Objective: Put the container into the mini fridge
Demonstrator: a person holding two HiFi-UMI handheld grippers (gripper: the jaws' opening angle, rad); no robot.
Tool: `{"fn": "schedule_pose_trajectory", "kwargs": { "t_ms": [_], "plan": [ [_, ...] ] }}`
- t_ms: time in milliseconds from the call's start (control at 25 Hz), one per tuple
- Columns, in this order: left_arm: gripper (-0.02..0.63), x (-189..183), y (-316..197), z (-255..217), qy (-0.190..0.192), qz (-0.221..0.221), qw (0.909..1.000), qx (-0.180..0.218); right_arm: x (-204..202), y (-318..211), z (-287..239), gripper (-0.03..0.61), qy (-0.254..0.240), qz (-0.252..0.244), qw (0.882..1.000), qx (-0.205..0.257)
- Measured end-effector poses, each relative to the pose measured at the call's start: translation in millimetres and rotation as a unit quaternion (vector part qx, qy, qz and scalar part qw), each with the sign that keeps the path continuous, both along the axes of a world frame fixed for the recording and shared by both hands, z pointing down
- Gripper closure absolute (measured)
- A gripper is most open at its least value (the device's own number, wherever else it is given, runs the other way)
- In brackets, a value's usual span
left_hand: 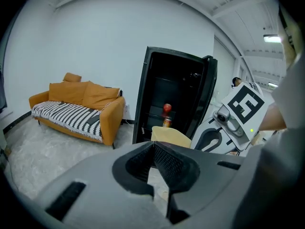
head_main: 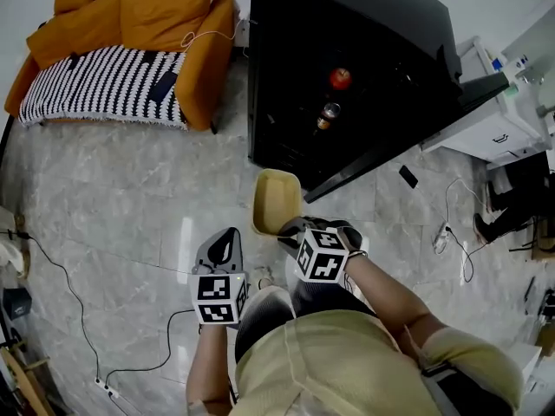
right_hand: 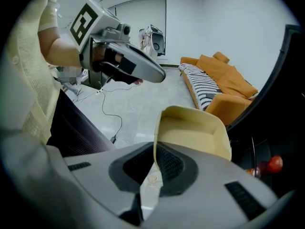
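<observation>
Plainly, the mini fridge (head_main: 286,76) stands open toward the person, so its inside is free to take a load. The orange sofa (head_main: 121,42) sits well apart, to its left. The container (head_main: 276,199), a pale open tub, hangs in the air just in front of the fridge's opening. It is tilted with its hollow facing outward, because the right tool (head_main: 293,229) is clamped on one rim wall only. The left tool (left_hand: 153,148) has its jaws closed together on nothing and hovers beside it. The right gripper view shows the rim pinched between the pads; the head view does not. The left gripper view shows an apple (left_hand: 167,108) above what seems to be a can (left_hand: 167,122) inside the fridge.
</observation>
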State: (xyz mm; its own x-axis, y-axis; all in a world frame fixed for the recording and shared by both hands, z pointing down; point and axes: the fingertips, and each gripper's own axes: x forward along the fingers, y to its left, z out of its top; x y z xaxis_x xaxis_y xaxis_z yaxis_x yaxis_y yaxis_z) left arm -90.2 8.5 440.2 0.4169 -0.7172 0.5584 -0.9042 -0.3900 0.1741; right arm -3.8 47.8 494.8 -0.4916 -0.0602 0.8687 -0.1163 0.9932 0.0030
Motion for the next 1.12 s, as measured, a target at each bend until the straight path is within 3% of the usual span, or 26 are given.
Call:
{"fn": "schedule_pose_trajectory", "kwargs": {
  "t_ms": [440,1120],
  "plan": [
    [0.591,44,-51,35,0.011,-0.01,0.9999,-0.008,32,-62,41,0.543,0.024,-0.014,1.0,-0.013],
    [0.591,51,-99,103,0.02,-0.077,0.9967,-0.017,47,-147,115,0.543,0.056,-0.019,0.998,0.007]
  ]
}}
